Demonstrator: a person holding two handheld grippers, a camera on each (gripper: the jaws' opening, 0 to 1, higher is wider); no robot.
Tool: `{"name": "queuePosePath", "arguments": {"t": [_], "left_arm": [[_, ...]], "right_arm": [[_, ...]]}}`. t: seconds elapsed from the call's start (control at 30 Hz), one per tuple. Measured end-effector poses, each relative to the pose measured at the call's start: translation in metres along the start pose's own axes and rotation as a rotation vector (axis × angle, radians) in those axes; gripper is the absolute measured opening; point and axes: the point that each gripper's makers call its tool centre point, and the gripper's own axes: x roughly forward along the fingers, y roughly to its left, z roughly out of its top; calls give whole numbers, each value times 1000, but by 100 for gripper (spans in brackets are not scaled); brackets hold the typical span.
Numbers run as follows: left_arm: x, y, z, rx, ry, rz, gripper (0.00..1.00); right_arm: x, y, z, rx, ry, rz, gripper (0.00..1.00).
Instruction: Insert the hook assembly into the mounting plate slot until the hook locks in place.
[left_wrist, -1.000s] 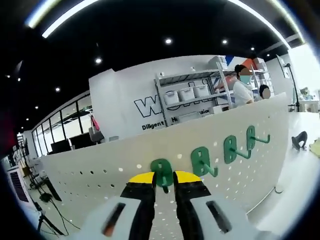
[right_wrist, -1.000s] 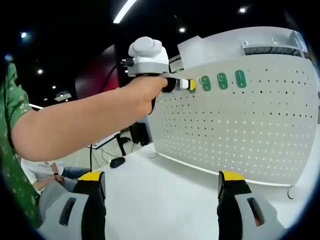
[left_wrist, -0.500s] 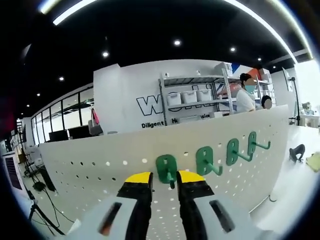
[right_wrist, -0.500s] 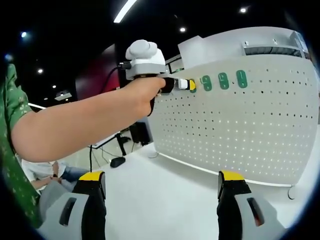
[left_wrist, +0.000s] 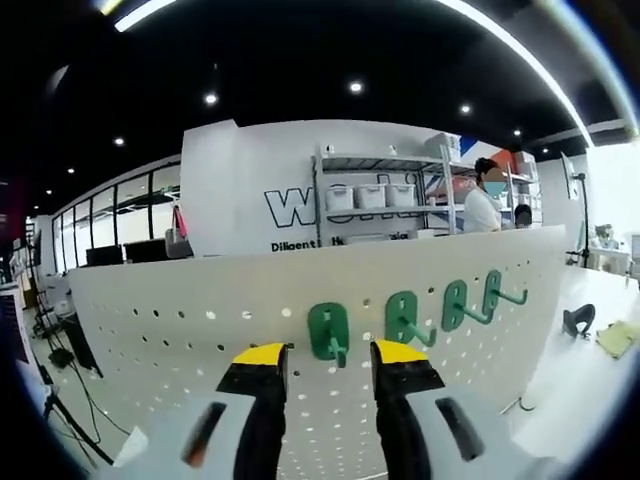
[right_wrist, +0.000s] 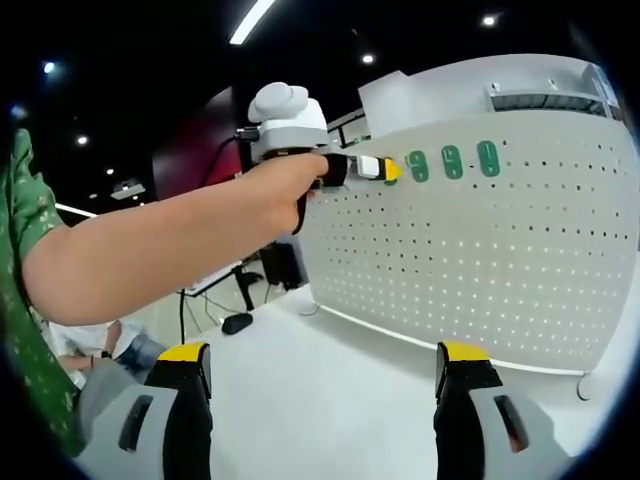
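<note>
Left gripper (left_wrist: 330, 352): jaws part open, yellow tips standing either side of the leftmost green hook; a clear gap shows on each side, so nothing is clamped. Touch between tip and hook cannot be told.
Left gripper, seen from right gripper view (right_wrist: 385, 169): held out at arm's length in a hand (right_wrist: 283, 187), yellow tip right at the top edge of the board, just beside the row of hooks.
Right gripper (right_wrist: 325, 370): jaws spread wide, nothing between them. Hangs low over the white tabletop (right_wrist: 330, 400), well apart from the board.
Leftmost hook (left_wrist: 329, 333): green oval plate flat against the board face, short peg pointing out toward the camera. Sits between the left jaw tips. Whether it is fully seated cannot be told.
Other hooks: three more green ones in a row to its right, second (left_wrist: 403, 317), third (left_wrist: 457, 303), fourth (left_wrist: 495, 292), each with its prong sticking out.
Pegboard (left_wrist: 180, 320): white perforated mounting plate, upright on the tabletop; hooks all along its upper row. In the right gripper view (right_wrist: 500, 260) it curves across the right half, green plates near the top edge.
Background: shelving rack (left_wrist: 385, 195) with white bins behind the board; a person (left_wrist: 489, 205) standing by it. Black object (left_wrist: 576, 320) lying on the table, far right.
</note>
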Motion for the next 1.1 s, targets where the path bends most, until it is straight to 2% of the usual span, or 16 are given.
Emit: {"name": "queuePosePath", "arguments": {"t": [0.1,0.2,0.6,0.77,1.1], "left_arm": [[-2,0,2,1,-13,-17,38],[-3,-8,1,-29,-14,-78,42],[-16,-10,-1,-46,-8,-133,52],[-22,-12,0,-80,-14,-186,60],[-38,-17,-5,-68,-7,-235,69]], "right_arm": [[1,1,0,-3,1,3,95],[1,1,1,-6,2,4,95],[3,7,3,-16,4,12,95],[3,8,4,-21,7,12,95],[0,12,7,-33,3,13,95]]}}
